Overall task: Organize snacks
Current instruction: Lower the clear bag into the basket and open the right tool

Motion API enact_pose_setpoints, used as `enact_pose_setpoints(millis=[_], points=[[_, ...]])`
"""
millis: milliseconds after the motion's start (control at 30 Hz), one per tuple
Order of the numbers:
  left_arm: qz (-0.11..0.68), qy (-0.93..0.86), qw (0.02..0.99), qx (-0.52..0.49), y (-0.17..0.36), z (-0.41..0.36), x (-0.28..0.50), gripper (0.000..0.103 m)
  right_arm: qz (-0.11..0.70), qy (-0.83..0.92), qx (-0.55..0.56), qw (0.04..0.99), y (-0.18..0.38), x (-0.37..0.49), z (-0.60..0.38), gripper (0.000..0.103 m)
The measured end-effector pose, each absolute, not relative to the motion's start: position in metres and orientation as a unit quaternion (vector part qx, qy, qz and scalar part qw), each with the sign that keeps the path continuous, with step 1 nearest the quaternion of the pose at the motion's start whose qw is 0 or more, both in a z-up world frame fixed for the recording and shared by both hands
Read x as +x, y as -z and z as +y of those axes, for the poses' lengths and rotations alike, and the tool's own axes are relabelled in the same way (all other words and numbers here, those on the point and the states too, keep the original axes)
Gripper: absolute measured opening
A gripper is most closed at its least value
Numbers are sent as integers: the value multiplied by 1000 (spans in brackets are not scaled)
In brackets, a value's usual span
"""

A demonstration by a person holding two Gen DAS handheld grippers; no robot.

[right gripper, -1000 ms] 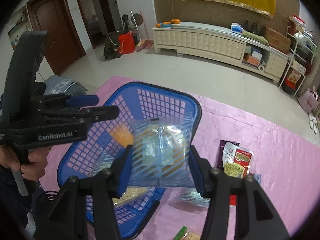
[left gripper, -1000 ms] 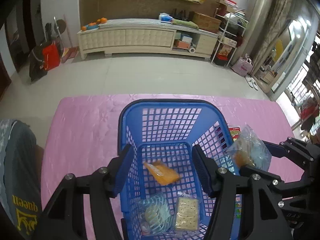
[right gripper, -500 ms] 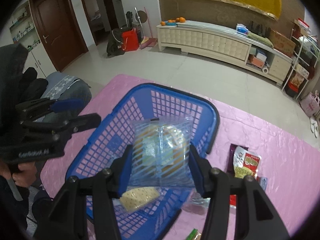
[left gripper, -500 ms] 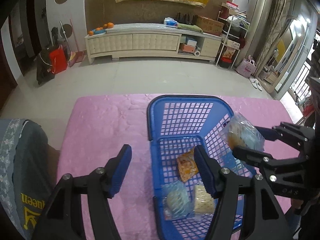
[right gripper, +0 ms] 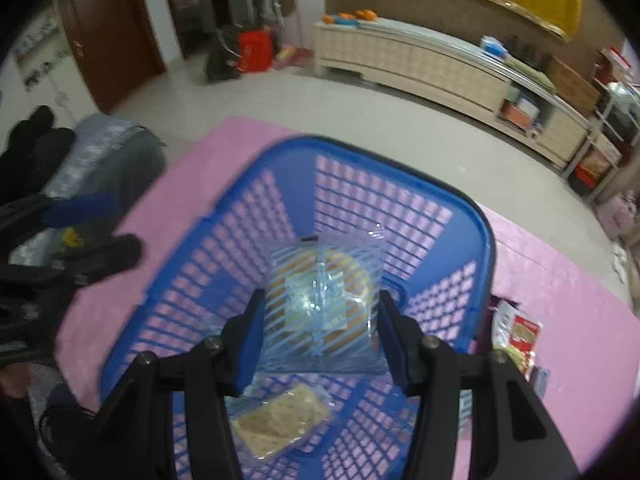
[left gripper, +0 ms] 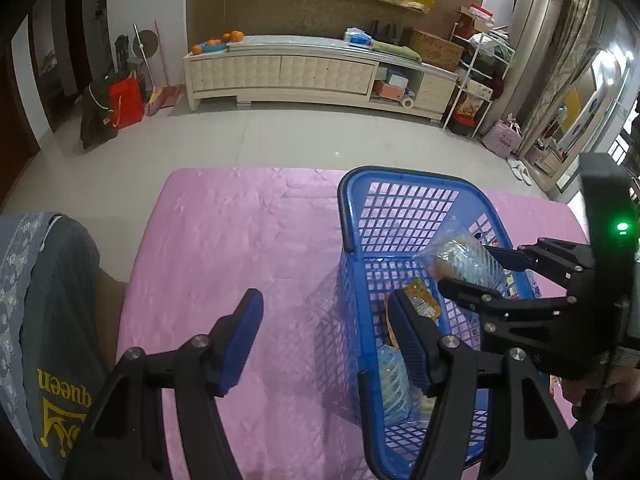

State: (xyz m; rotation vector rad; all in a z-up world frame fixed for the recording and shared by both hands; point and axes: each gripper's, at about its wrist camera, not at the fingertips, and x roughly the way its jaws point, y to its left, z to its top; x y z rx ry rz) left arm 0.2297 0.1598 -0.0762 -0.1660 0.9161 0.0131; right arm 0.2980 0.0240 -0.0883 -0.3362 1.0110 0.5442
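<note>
Right hand-held gripper (right gripper: 320,330) clenched on a clear blue-striped snack packet (right gripper: 324,304), held above the interior of the blue plastic lattice basket (right gripper: 486,248). Basket sits on the pink-covered desk (left gripper: 240,240). Left hand-held gripper (left gripper: 326,322) released, empty, beside the basket's left wall.
</note>
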Motion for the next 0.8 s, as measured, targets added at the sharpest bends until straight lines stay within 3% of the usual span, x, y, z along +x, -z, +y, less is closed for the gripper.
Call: enact_pose_setpoints(millis=[167,233,267,367,667,800], points=[[445,-5,891,-87,79,158,231,63,474,-198,-196,835,99,306,21,59],[446,-3,891,-84,78,154,231,63,469,-198,-206,836,98,306,19,68],[446,-2,891,-83,77,150,229,63,466,-198,-205,837,95,306,17,80],[444,1,892,-82,72,146,224,63,452,-199,-189,849,80,299,11,93],[415,13,907,-74,34,129,184,63,426,-190,-178,866,27,263,-15,94],[398,18,915,-68,16,114,161,69,413,-195,-163,875,-2,236,-30,94]])
